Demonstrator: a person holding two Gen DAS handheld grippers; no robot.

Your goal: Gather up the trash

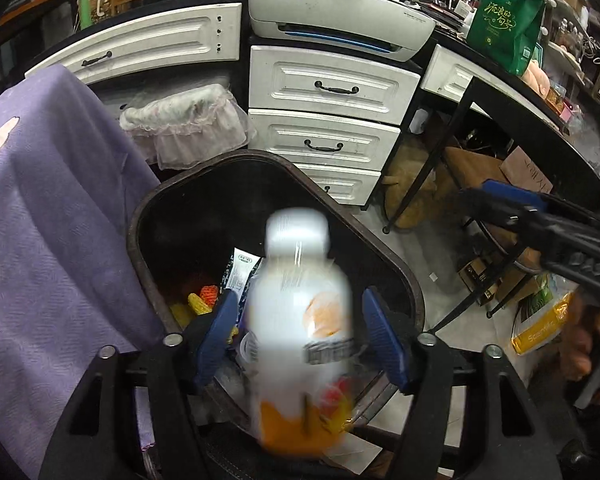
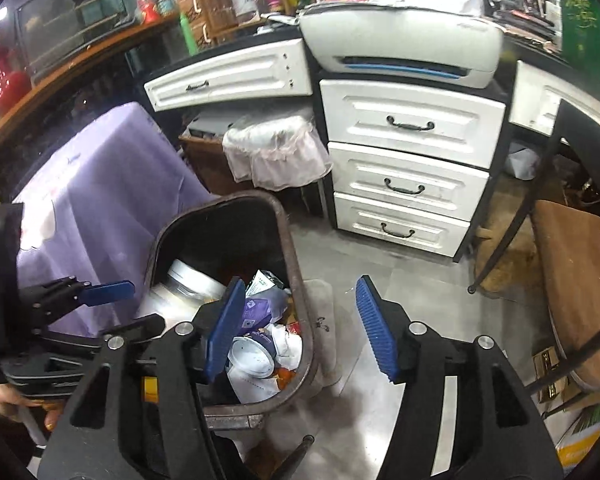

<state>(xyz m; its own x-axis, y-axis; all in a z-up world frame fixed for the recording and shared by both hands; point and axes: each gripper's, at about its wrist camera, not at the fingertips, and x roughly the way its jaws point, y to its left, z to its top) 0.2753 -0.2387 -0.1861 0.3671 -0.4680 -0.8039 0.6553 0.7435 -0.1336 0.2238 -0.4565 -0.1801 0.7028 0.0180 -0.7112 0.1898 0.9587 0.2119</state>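
1. Two grippers are in view. The left gripper [image 1: 300, 332] has its jaws spread wide; a white-and-orange bottle [image 1: 300, 336], motion-blurred, sits between the pads without visible contact, above the bin [image 1: 140, 216].
2. The right gripper [image 2: 300, 328] is spread apart and holds nothing, beside the bin's rim.
3. The bin contains a white cup [image 2: 252, 356] and paper scraps.

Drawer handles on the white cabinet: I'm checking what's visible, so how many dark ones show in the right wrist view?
4: one on the wide left drawer, three stacked below the printer. Others may be hidden.
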